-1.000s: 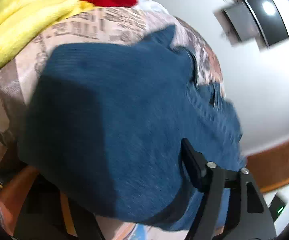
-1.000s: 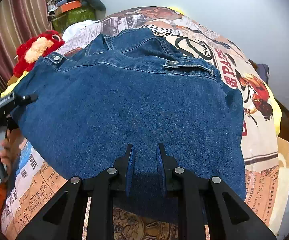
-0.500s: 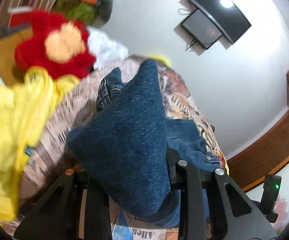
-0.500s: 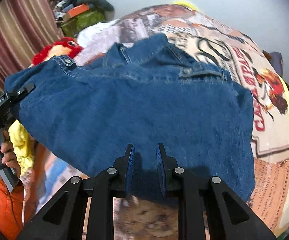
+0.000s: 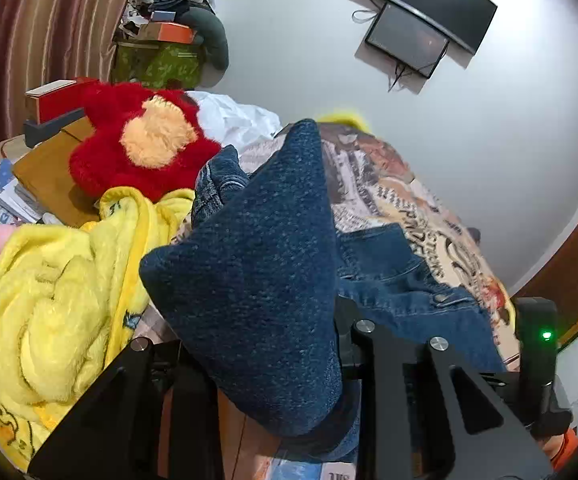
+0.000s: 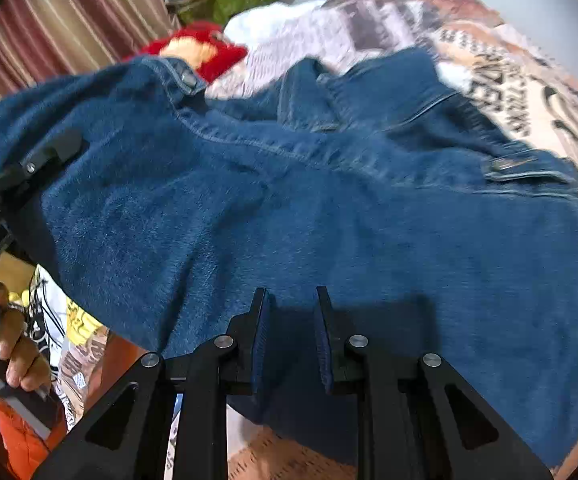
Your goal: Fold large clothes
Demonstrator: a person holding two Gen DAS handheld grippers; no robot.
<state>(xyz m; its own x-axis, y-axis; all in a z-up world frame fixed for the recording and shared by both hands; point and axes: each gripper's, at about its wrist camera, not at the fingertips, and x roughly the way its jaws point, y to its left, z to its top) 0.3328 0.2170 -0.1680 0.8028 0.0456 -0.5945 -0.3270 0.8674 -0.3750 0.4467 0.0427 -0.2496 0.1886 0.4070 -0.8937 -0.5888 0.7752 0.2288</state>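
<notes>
- Left wrist view: the left gripper (image 5: 261,344) has its fingers closed on a thick corner of the denim jacket (image 5: 249,272), which stands up in a peak above the printed bedspread (image 5: 401,200). A yellow blanket (image 5: 49,288) and a red plush toy (image 5: 141,144) lie beside it. A second ago the jacket lay flat and the fingers stood wider; the corner is now raised.
- Right wrist view: the right gripper (image 6: 289,332) is nearly closed, pinching the near hem of the jacket (image 6: 329,220). The cloth looks heavy, stiff at the seams and not slippery, so hems and corners are likely the best holds. Its left side now hangs lifted.
</notes>
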